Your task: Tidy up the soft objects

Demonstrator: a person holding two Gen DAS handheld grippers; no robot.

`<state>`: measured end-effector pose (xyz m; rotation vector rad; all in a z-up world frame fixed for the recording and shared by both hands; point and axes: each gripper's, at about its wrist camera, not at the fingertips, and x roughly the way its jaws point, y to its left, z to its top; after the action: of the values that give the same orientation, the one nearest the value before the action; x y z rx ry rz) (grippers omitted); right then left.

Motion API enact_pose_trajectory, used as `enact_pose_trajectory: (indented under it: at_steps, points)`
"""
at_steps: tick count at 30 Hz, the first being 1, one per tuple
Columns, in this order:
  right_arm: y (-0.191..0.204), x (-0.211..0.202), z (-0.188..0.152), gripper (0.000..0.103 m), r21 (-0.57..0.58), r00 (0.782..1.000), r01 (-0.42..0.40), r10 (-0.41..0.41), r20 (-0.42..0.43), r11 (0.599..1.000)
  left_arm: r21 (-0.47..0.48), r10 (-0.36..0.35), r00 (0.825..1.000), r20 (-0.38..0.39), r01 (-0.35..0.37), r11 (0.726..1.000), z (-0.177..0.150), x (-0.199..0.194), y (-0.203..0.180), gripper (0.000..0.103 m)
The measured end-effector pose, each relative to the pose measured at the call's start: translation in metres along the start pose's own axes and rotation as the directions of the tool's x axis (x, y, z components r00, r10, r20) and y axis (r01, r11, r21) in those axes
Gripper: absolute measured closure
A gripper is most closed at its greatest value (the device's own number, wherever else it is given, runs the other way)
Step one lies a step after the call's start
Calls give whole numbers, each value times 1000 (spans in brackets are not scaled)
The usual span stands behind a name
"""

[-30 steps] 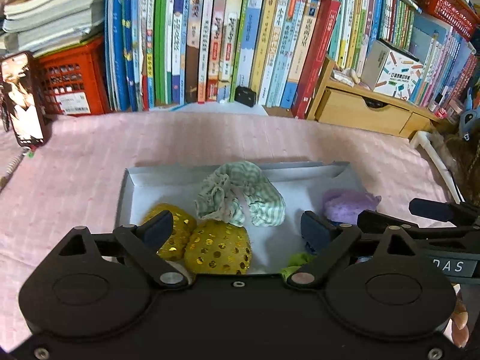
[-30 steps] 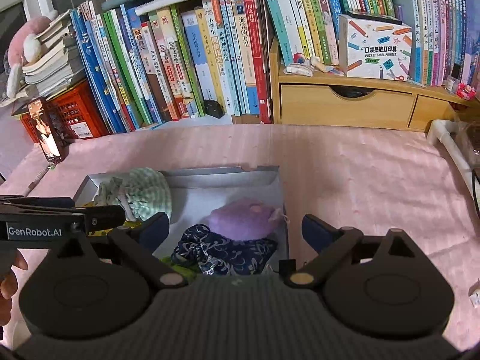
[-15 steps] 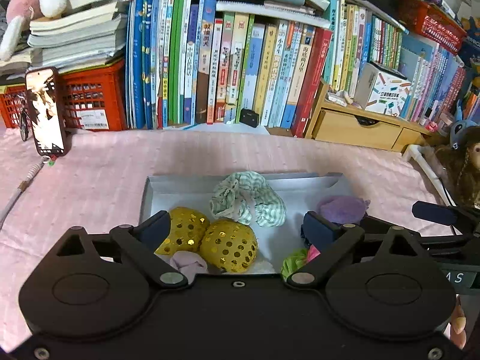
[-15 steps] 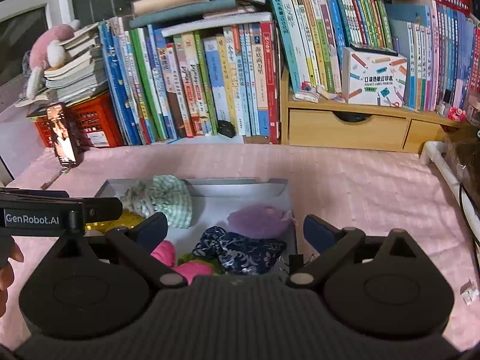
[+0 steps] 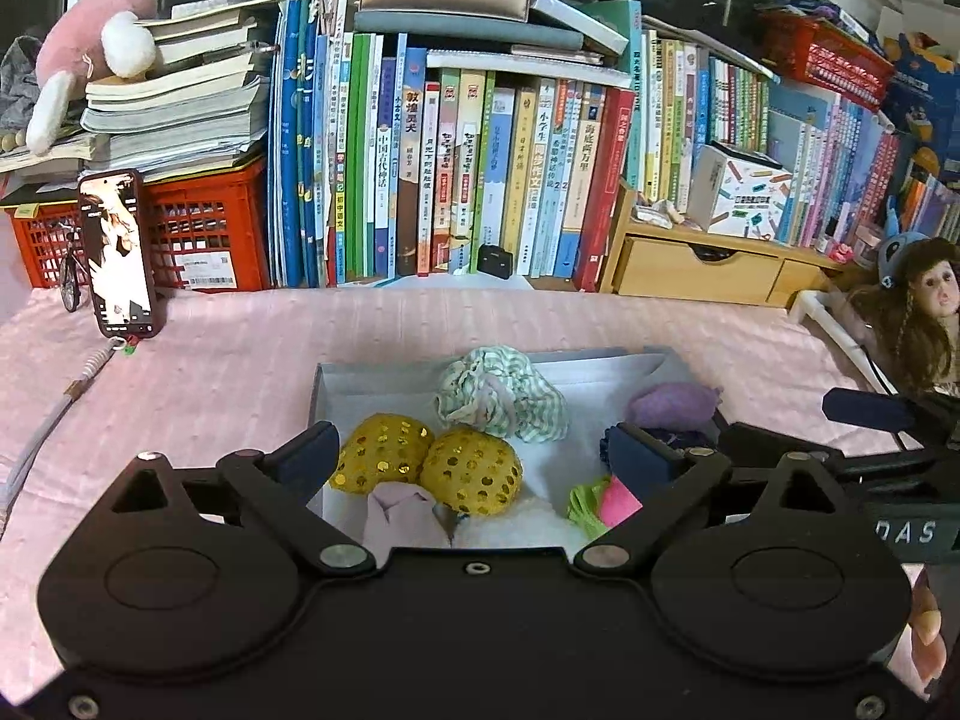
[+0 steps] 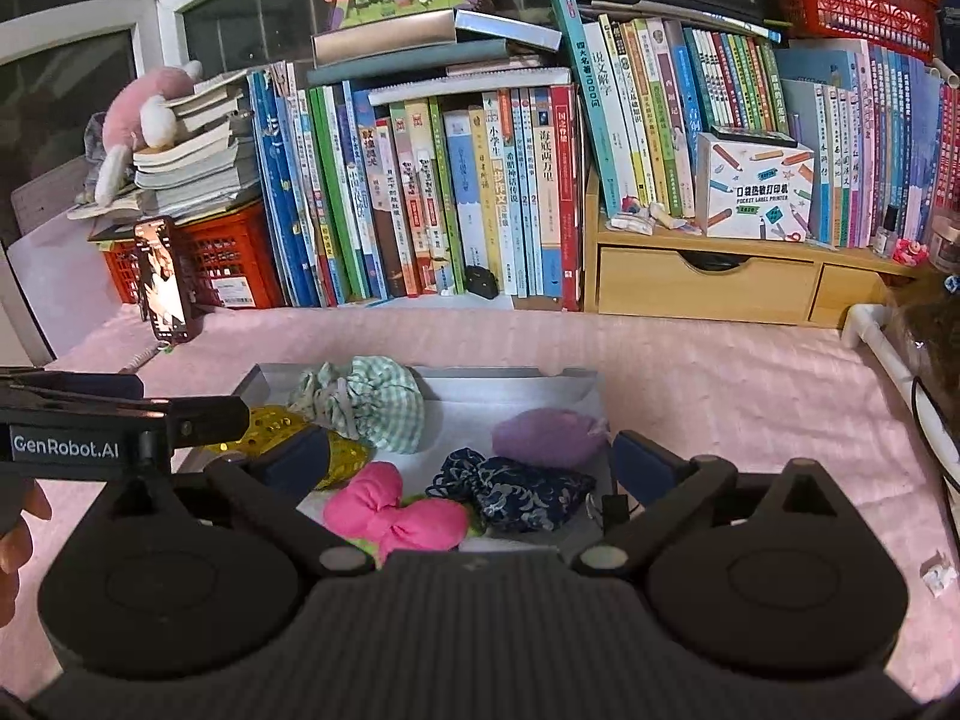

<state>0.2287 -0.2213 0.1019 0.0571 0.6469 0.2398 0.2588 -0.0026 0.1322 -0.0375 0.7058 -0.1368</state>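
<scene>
Gaping wide, seemingly empty — both tongs [image 5: 468, 456] [image 6: 474, 465] over box [image 6: 510, 396]

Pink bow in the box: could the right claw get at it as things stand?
Probably yes. The pink bow lies uncovered near the front of the box, just ahead of the open, empty right claw; the navy pouch crowds only its right side.

A home child's room: crammed children's books [image 5: 456, 168], a doll [image 5: 918, 312], a pink plush [image 6: 144, 114].
</scene>
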Motion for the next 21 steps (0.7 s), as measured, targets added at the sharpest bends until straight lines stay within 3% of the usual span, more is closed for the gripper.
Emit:
enact_pose_trajectory:
  at_steps: [14,21]
  points:
    - [2,-20,-14,0,7,997,46,-47,68,999,29,-19,998,63,17,999,-24,-28,0,5]
    - [4,-35,-20,0,12,995,30,-31,100,999,32,-35,995,93,32,999,-35,-46,1,5]
